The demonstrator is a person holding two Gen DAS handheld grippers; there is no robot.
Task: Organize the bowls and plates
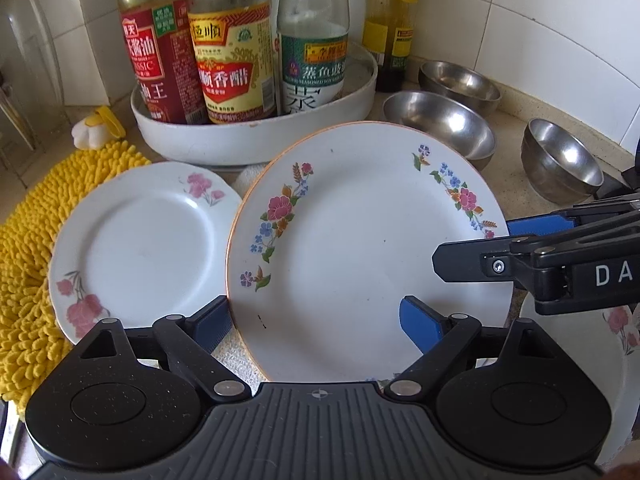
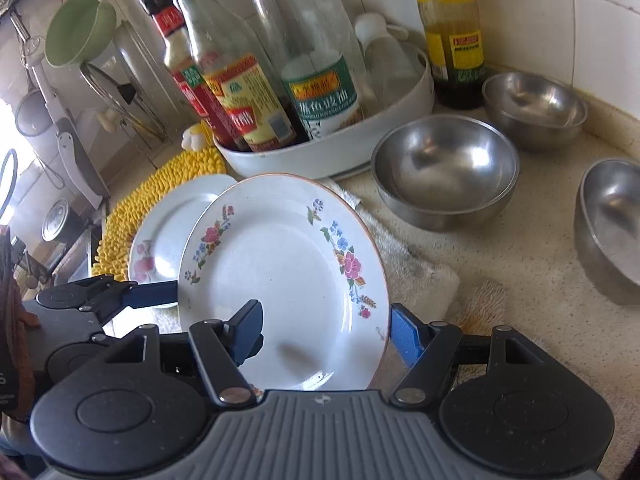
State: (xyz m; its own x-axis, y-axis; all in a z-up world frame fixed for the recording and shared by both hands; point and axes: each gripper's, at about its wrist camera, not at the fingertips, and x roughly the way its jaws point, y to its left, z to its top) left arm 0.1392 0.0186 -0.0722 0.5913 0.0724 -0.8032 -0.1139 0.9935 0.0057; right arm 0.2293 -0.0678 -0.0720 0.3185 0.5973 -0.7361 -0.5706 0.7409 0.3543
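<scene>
We are at a tiled kitchen corner, over a speckled stone surface (image 2: 520,264) crowded with dishes. The large flowered plate (image 1: 360,240) sits at the middle of it all, tilted, its left edge raised above the small pink-flowered plate (image 1: 136,248) — a pose that only makes sense if something is carrying it. The right tool (image 2: 326,334) appears to be that something: its two blue pads straddle the plate's near rim, one over the face and one just outside the edge, seemingly clamped on it, though we cannot see firm contact. The left tool (image 1: 316,320) has its fingers spread apart on either side of the plate's lower rim, apparently steadying rather than gripping.

Beneath lies a pale cloth (image 2: 416,276), and under the small plate a yellow chenille mat (image 1: 28,240), both likely there to cushion crockery. A third plate's rim (image 1: 624,344) shows at the right edge of the left view, under the right tool.

Further out, three steel bowls (image 2: 444,172) stand apart along the wall — probably waiting to be nested. A white tray (image 1: 256,140) keeps the sauce bottles (image 1: 232,64) corralled behind.
</scene>
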